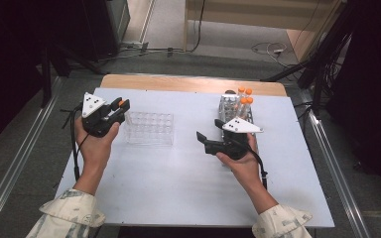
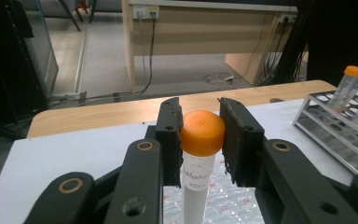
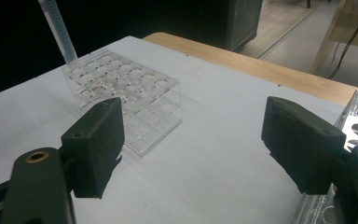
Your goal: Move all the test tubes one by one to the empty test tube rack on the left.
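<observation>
Left hand-held gripper [image 1: 117, 110]: held in the person's left hand [image 1: 95, 144] over the left part of the desk; jaws closed against an orange-capped tube [image 2: 198, 161], gripping it at the cap, one jaw on each side, as the left gripper view shows.
Right hand-held gripper [image 1: 209, 135]: held in the person's right hand [image 1: 243, 163] right of centre, pointing left; jaws spread wide with nothing between them, as the right gripper view shows.
Sleeves [image 1: 69, 213]: pale patterned cuffs at the near edge of the high view.
Desk [image 1: 178, 178]: white sheet over a wooden top, whose bare wood shows along the far edge.
Orange-capped tube: white body with printed lettering, hanging upright from the left jaws; in the right gripper view its lower end sits at the far left corner of the clear rack, though whether it has entered a well cannot be told.
Clear rack [image 1: 150, 128]: transparent block with rows of round wells, standing just right of the left hand-held gripper.
Metal rack [image 1: 235, 111]: farther right, just beyond the right hand-held gripper, holding several upright tubes with orange caps [image 1: 244, 100].
Background: grey floor, cables and a pale wooden cabinet [image 2: 205, 32] beyond the desk.
</observation>
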Available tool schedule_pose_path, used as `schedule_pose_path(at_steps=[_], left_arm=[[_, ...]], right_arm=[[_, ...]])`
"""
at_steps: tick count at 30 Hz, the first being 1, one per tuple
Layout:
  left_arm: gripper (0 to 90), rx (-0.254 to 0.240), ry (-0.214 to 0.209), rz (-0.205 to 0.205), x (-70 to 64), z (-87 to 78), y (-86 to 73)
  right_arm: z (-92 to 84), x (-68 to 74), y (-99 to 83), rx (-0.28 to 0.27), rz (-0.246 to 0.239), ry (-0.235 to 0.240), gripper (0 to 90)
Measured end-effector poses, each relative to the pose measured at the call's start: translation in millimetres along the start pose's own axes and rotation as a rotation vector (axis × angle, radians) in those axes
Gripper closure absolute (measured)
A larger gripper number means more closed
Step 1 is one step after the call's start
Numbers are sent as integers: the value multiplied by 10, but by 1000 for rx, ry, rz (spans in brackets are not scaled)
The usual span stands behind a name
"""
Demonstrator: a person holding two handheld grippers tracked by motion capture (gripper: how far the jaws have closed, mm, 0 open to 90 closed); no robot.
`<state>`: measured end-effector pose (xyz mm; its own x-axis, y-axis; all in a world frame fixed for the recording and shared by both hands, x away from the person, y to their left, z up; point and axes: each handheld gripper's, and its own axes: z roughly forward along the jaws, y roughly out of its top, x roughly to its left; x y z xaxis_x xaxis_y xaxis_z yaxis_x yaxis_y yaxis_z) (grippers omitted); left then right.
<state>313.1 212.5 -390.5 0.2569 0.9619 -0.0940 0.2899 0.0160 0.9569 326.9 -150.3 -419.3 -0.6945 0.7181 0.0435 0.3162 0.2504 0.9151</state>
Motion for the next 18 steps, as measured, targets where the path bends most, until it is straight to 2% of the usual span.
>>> schedule_pose_path(at_steps=[9, 18], left_arm=[[707, 11, 28, 21, 35, 24, -20], [706, 32, 29, 22, 36, 87, -135]], right_arm=[[-32, -43, 1, -7, 4, -10, 200], [-64, -74, 1, -9, 11, -17, 200]])
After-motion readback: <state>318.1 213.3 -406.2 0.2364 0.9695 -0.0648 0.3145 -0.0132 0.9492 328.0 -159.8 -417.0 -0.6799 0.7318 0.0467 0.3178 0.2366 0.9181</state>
